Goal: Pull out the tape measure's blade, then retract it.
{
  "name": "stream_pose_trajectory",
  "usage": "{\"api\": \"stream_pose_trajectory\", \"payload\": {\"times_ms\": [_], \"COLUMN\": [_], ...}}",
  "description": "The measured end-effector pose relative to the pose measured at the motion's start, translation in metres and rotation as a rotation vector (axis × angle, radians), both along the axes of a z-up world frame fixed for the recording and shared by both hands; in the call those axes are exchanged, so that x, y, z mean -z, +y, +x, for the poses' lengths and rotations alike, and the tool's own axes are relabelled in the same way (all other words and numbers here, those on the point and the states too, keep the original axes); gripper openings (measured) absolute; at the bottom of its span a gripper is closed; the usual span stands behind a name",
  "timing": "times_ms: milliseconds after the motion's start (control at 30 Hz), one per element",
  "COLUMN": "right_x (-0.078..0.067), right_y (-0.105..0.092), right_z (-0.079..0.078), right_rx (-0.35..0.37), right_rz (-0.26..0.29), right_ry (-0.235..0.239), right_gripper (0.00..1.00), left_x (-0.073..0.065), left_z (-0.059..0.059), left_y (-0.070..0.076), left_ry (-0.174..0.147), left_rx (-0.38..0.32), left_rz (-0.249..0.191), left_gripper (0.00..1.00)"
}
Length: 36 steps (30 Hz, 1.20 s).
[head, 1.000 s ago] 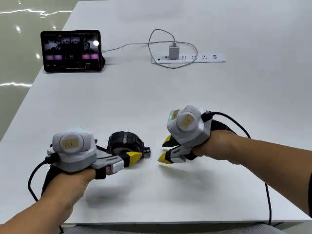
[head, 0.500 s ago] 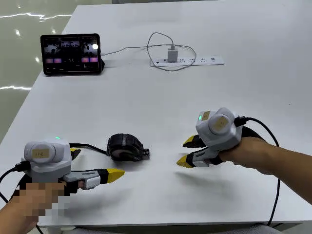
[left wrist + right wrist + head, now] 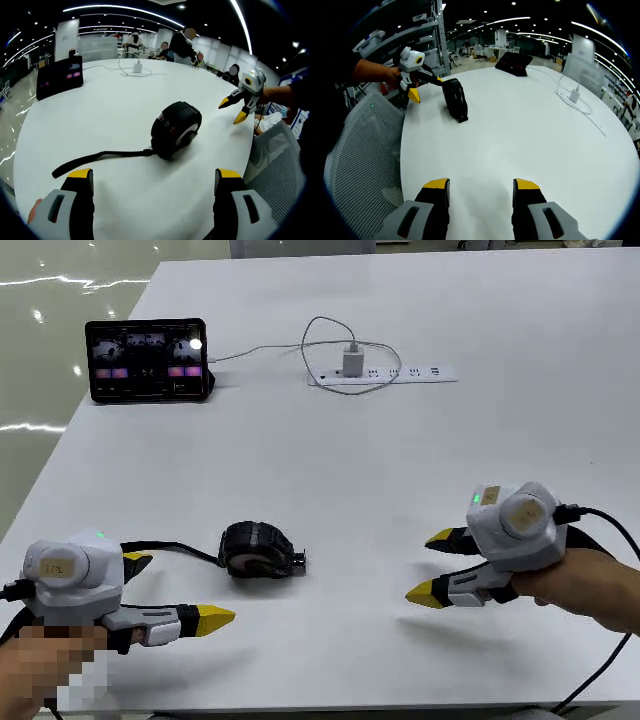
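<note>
both tongs gape empty, tape measure sits free between them

l. gripper (image 3: 178,588), grey plastic body w/ yellow-tipped jaws, is spread wide & grips nothing. its tips are near the black, round, ridged-case tape measure (image 3: 255,550) but not touching it. r. gripper (image 3: 430,565), same grey-and-yellow build, is likewise wide open & empty, well apart from the tape on the person's right. the tape measure rests on the smooth white tabletop (image 3: 350,460) between the two tools, closer to the l. one, w/ a silver-grey disc on its side face & the blade not drawn out. a thin black wrist strap (image 3: 175,550) trails flat from the case toward the l. gripper's jaws. far side of table: a dark slab tablet (image 3: 148,360) w/ lit screen, propped up, & a long white power strip (image 3: 400,375) w/ a white block charger (image 3: 354,363) plugged in & a looped white cable (image 3: 330,330).
</note>
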State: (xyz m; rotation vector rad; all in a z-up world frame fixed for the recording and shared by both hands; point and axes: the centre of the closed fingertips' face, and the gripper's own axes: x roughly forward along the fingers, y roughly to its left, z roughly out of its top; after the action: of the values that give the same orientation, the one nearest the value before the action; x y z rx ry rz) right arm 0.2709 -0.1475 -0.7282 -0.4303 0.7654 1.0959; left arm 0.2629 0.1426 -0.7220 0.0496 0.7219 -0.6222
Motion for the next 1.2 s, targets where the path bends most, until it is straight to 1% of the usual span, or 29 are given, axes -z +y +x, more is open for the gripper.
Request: {"api": "stream_pose_trajectory", "payload": {"times_ms": [100,167,233,267,300,367,467,533,633,733,800,867,967,1100,1200], "right_x": [0.003,0.003,0.003,0.003,0.002,0.001,-0.002,-0.002,-0.001,0.001,0.001,0.002,-0.001,-0.005,-0.01], "right_y": [-0.012,-0.02,-0.026,-0.029,-0.034,-0.04,-0.049,-0.054,-0.064,-0.076,-0.084,-0.091,-0.099,-0.107,-0.115], "right_z": [-0.003,-0.005,-0.007,-0.007,-0.008,-0.009,-0.011,-0.014,-0.017,-0.018,-0.018,-0.018,-0.018,-0.022,-0.023], "right_rx": [0.017,0.024,0.025,0.026,0.026,0.031,0.045,0.058,0.076,0.103,0.124,0.143,0.165,0.16,0.163], "right_rz": [-0.012,-0.021,-0.029,-0.033,-0.035,-0.031,-0.012,0.013,0.004,-0.011,-0.01,-0.017,-0.019,-0.027,-0.008], "right_ry": [-0.001,-0.013,-0.024,-0.033,-0.037,-0.041,-0.05,-0.035,-0.045,-0.055,-0.054,-0.054,-0.055,-0.057,-0.056], "right_gripper": [0.53,0.55,0.57,0.58,0.59,0.62,0.67,0.72,0.76,0.79,0.81,0.83,0.87,0.89,0.9], "left_x": [-0.001,-0.001,-0.003,-0.004,-0.006,-0.007,-0.009,-0.01,-0.012,-0.014,-0.016,-0.018,-0.02,-0.02,-0.019], "left_z": [0.001,0.0,0.001,0.001,0.001,-0.001,-0.003,-0.003,-0.002,-0.003,-0.003,-0.003,-0.003,-0.003,-0.005], "left_y": [0.007,0.011,0.017,0.018,0.019,0.02,0.019,0.02,0.017,0.015,0.014,0.013,0.013,0.016,0.018], "left_ry": [-0.028,-0.027,-0.04,-0.048,-0.049,-0.052,-0.05,-0.056,-0.06,-0.07,-0.075,-0.082,-0.085,-0.082,-0.079], "left_rx": [0.0,0.008,0.009,0.01,0.011,0.021,0.031,0.029,0.03,0.048,0.058,0.064,0.073,0.075,0.079], "left_rz": [0.03,0.044,0.059,0.058,0.059,0.065,0.056,0.057,0.04,0.055,0.062,0.062,0.069,0.071,0.079], "left_gripper": [0.99,0.99,0.99,0.99,0.99,0.99,0.99,0.99,0.99,0.99,0.99,0.99,0.99,0.99,0.99]}}
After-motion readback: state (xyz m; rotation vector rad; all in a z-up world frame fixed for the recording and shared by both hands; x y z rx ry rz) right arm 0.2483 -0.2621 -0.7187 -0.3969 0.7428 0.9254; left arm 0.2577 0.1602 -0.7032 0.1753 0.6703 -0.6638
